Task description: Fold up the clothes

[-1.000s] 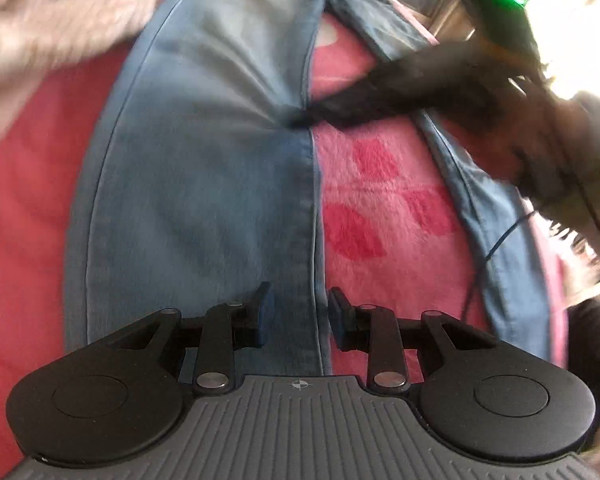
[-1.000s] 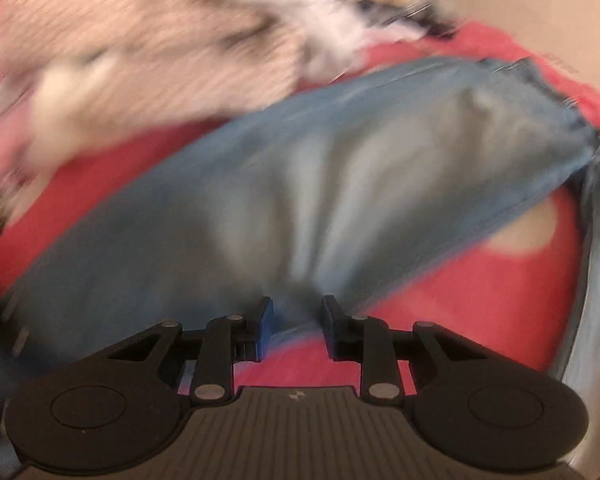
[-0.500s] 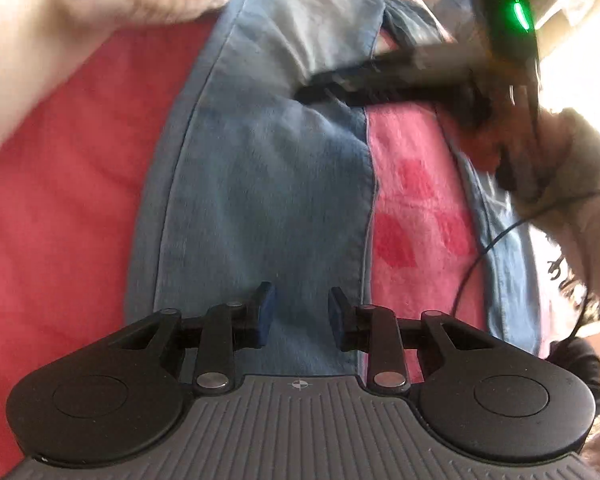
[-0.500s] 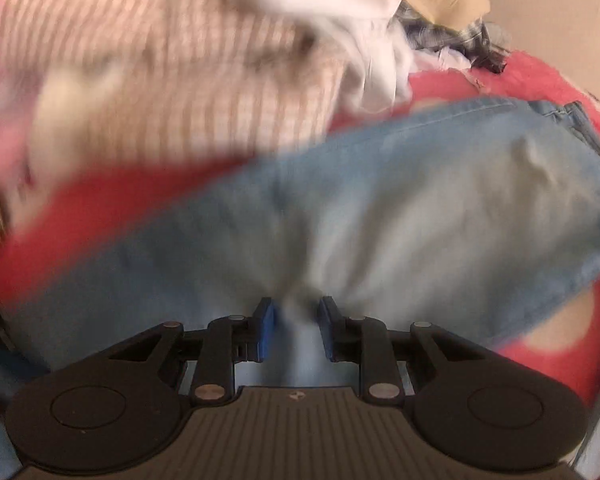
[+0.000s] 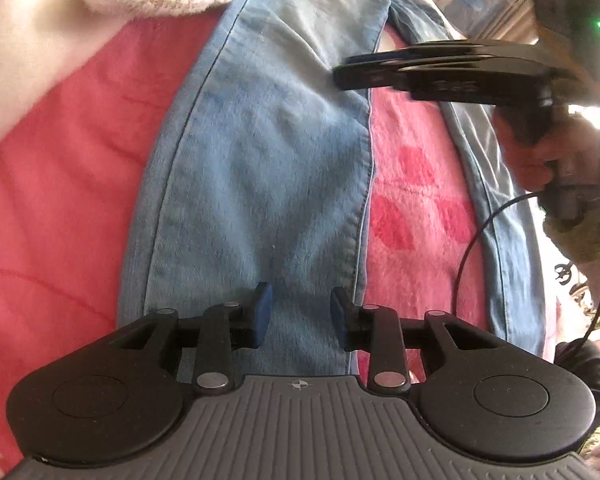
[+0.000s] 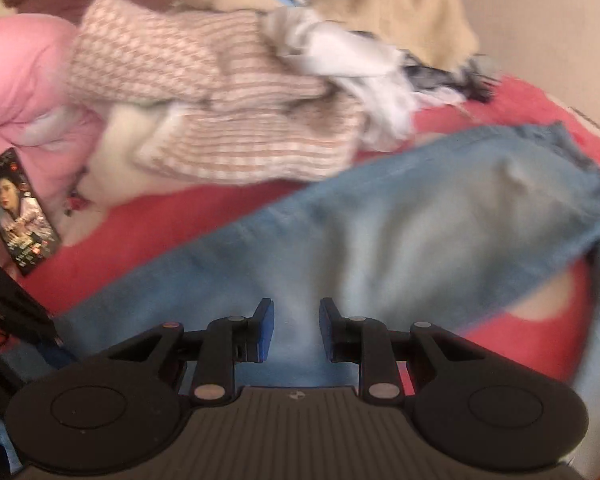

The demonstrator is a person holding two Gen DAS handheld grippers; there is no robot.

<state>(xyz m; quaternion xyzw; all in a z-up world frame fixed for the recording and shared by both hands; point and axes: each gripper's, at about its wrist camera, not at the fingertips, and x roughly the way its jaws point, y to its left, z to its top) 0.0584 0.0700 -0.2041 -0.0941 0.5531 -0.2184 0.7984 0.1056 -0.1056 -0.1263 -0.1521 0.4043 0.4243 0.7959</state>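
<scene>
A pair of light blue jeans (image 5: 260, 168) lies spread on a pink-red blanket (image 5: 60, 200), its legs parted. My left gripper (image 5: 300, 316) is open just above one leg, nothing between its fingers. In the left wrist view the right gripper (image 5: 340, 76) reaches in from the right, a hand (image 5: 540, 152) on its handle, tips over that same leg further up. In the right wrist view my right gripper (image 6: 296, 328) is open over the jeans (image 6: 380, 248), holding nothing.
A heap of clothes lies beyond the jeans: a pink-and-white knit sweater (image 6: 220, 112), a white garment (image 6: 360, 60), a beige one (image 6: 412, 8). A pink pillow (image 6: 16, 80) and a printed card (image 6: 16, 212) are at the left. A black cable (image 5: 480, 240) hangs by the right gripper.
The right gripper has moved from the jeans' inner seam up and over the leg. My left gripper has shifted slightly over the same leg. Both stayed open.
</scene>
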